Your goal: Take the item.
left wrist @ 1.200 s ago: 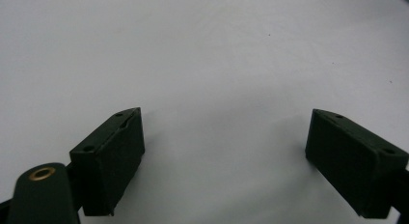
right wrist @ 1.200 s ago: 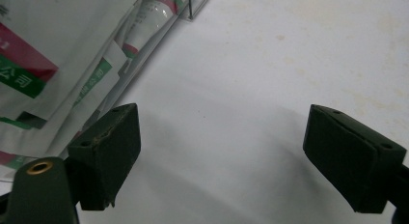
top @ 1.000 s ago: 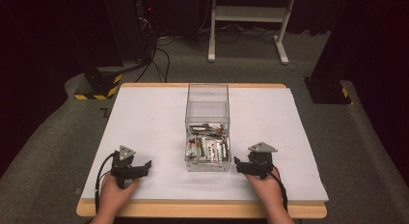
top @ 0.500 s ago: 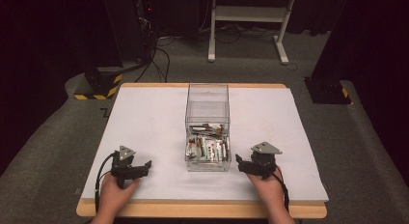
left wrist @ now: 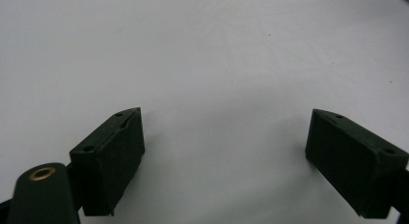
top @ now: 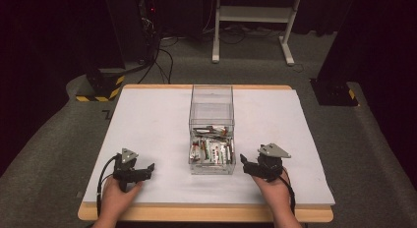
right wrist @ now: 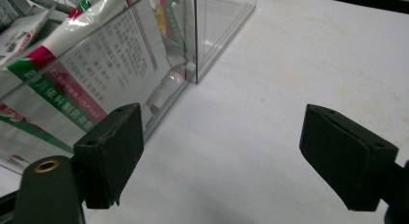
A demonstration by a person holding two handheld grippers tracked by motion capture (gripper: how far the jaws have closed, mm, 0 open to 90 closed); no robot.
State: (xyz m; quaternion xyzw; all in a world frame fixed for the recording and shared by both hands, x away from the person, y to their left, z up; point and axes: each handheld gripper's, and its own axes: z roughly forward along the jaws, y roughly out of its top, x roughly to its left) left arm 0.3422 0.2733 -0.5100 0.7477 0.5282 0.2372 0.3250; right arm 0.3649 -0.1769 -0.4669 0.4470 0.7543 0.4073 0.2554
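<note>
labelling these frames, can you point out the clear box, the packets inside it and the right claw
clear box (top: 211, 98), high view, on its empty far wall
packets (top: 210, 150), high view, on the pile in the near half of the box
right claw (top: 246, 165), high view, midway between its open fingertips, beside the box

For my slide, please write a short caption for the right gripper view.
Open right gripper over the white table, beside a clear box of printed packets.

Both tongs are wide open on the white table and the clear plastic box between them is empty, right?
Not quite: the clear plastic box holds printed sachets, as the high view shows. Left tongs and right tongs are indeed open.
</note>
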